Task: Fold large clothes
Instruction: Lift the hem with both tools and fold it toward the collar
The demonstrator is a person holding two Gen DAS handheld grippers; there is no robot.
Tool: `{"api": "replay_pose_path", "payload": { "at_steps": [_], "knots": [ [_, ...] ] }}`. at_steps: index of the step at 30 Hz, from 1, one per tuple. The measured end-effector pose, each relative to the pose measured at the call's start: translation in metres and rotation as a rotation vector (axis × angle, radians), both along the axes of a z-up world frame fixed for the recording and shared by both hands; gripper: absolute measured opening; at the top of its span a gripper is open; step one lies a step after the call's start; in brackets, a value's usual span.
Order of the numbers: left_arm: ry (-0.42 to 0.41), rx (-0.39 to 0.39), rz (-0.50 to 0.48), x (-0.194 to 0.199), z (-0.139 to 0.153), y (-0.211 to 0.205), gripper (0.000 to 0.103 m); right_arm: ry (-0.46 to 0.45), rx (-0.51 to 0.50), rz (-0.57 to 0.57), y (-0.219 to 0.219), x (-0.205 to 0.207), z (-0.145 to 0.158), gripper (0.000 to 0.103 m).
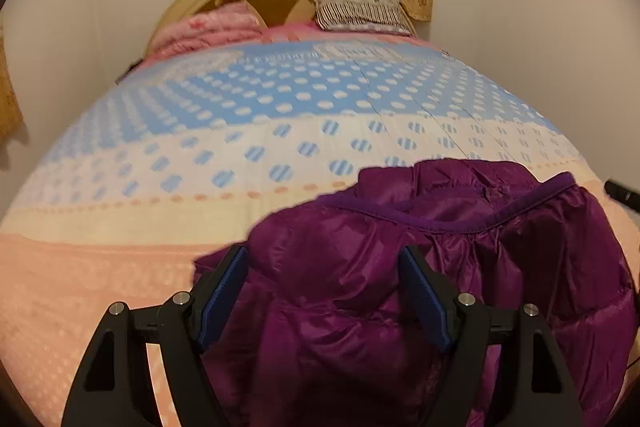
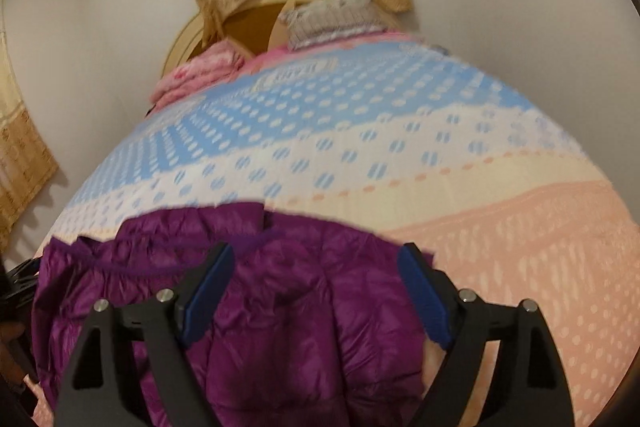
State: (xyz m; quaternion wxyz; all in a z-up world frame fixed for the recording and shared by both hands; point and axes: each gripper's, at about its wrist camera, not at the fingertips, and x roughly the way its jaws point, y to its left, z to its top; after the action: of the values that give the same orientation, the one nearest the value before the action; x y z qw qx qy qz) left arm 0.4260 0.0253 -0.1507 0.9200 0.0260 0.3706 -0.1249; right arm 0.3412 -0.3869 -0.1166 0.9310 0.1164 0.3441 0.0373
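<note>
Purple puffer jacket (image 1: 360, 287) lay bunched on the near end of the bed, both my grippers spread above it.

I had the left gripper (image 1: 322, 267) with its jaws wide apart, blue pads clear of the cloth, and the right gripper (image 2: 316, 263) the same, gripping nothing. The jacket rested on the peach band of the dotted bedspread (image 1: 240, 99). A striped pillow (image 1: 360, 11) and a folded pink blanket (image 1: 208, 31) sat by the headboard (image 2: 208, 27).

Purple jacket (image 1: 360, 287) lower part cut off by frame edge; far pillow (image 2: 336, 15) blurred.
</note>
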Motion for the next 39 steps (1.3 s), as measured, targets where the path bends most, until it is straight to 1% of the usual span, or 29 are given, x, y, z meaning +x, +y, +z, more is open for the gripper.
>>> {"api": "replay_pose_path", "payload": {
  "at_steps": [2,4,5,6,7,8,10,11,14,16,18,20,23,24,28,30,34,39],
  "knots": [
    [0.045,-0.017,-0.014,0.004,-0.008,-0.003,0.078,0.052,-0.025,0.049,0.010,0.011,-0.010,0.086],
    [0.053,-0.006,-0.037,0.003,-0.013,-0.008,0.078,0.108,-0.032,0.109,0.020,0.018,-0.022,0.074],
    [0.051,0.004,-0.043,0.002,-0.015,-0.010,0.078,0.138,-0.044,0.127,0.024,0.020,-0.028,0.053],
    [0.038,0.014,-0.053,0.000,-0.016,-0.011,0.069,0.157,-0.065,0.130,0.025,0.021,-0.033,0.028],
    [0.036,0.012,-0.080,-0.002,-0.017,-0.013,0.029,0.155,-0.081,0.127,0.026,0.020,-0.034,0.016],
    [0.047,0.014,-0.096,-0.001,-0.018,-0.015,0.008,0.133,-0.087,0.118,0.026,0.016,-0.031,0.011],
    [0.039,0.029,-0.080,-0.003,-0.016,-0.014,0.004,0.084,-0.073,0.106,0.022,0.008,-0.022,0.009],
    [0.029,0.020,-0.087,-0.005,-0.013,-0.013,0.003,0.054,-0.066,0.101,0.021,0.004,-0.014,0.008],
    [-0.073,0.039,-0.071,-0.012,0.007,-0.011,0.003,-0.036,-0.105,0.086,0.024,-0.006,0.011,0.008],
    [-0.143,0.021,-0.047,-0.015,0.028,-0.005,0.003,-0.090,-0.142,0.064,0.027,-0.009,0.026,0.007],
    [-0.183,0.000,-0.018,-0.013,0.042,0.001,0.003,-0.130,-0.159,0.035,0.027,-0.008,0.034,0.007],
    [-0.201,-0.010,0.006,-0.007,0.048,0.005,0.003,-0.143,-0.172,-0.003,0.027,-0.002,0.037,0.007],
    [-0.171,-0.009,0.040,0.010,0.039,0.010,0.003,-0.116,-0.169,-0.048,0.024,0.015,0.027,0.007],
    [-0.156,0.010,0.059,0.017,0.030,0.010,0.003,-0.102,-0.171,-0.060,0.023,0.021,0.020,0.007],
    [-0.097,0.011,0.098,0.036,-0.003,0.007,0.003,-0.043,-0.177,-0.098,0.020,0.039,-0.011,0.007],
    [-0.083,0.025,0.111,0.042,-0.018,0.002,0.003,-0.019,-0.176,-0.106,0.016,0.040,-0.019,0.007],
    [-0.083,0.060,0.119,0.048,-0.032,-0.007,0.003,0.009,-0.188,-0.120,0.011,0.046,-0.030,0.007],
    [-0.026,0.069,0.116,0.057,-0.045,-0.011,0.003,0.061,-0.198,-0.127,0.011,0.052,-0.045,0.007]
  ]
}}
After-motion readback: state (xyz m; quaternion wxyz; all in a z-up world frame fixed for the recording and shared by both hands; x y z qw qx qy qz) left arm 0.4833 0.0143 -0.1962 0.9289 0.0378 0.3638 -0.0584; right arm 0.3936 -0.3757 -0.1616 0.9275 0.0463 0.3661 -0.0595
